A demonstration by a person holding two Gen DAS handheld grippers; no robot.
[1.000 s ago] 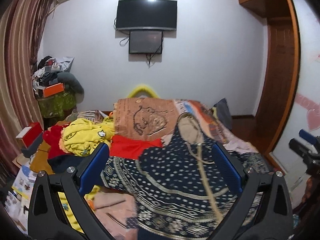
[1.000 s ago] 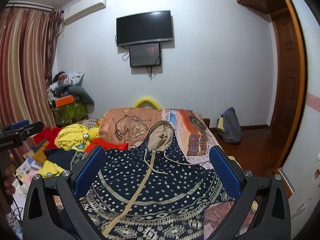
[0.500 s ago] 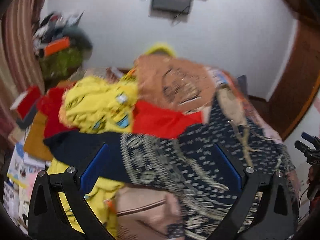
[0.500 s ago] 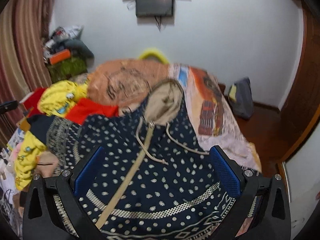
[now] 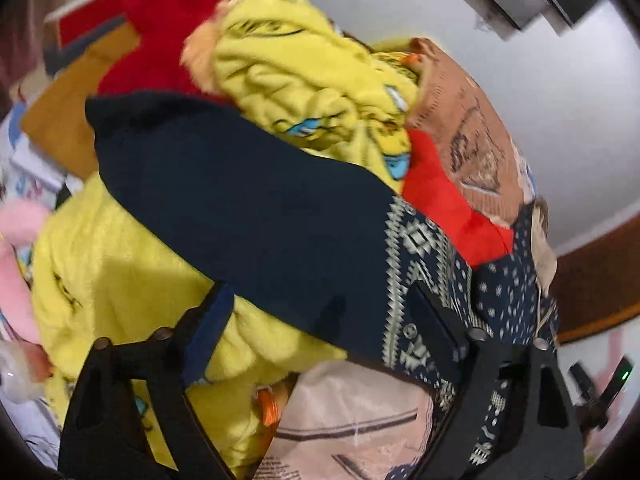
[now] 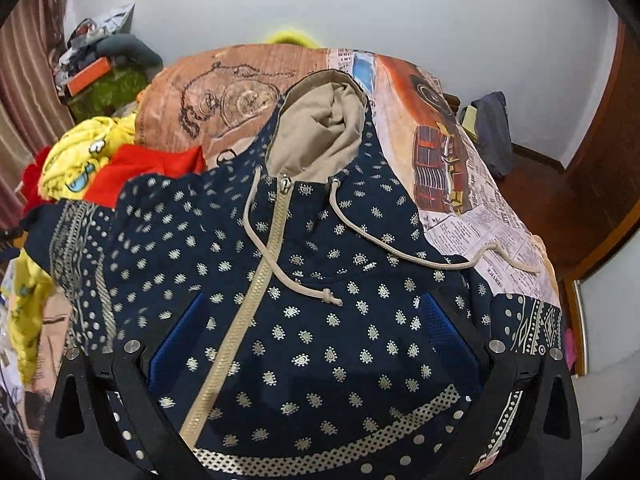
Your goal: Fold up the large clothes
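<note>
The left gripper, jaws spread but just narrowed, had been lowered over the hoodie sleeve; the right gripper was spread above its chest.

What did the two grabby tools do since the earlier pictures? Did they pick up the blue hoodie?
Both tools dipped down toward the blue hoodie on the bed. The left tool swung over and rolled to the dark sleeve, and its jaws have just been closing with the sleeve between them, not yet pinching. The right tool came low over the hoodie's front, wide open, holding nothing. The hoodie and the yellow clothes stayed put.
</note>
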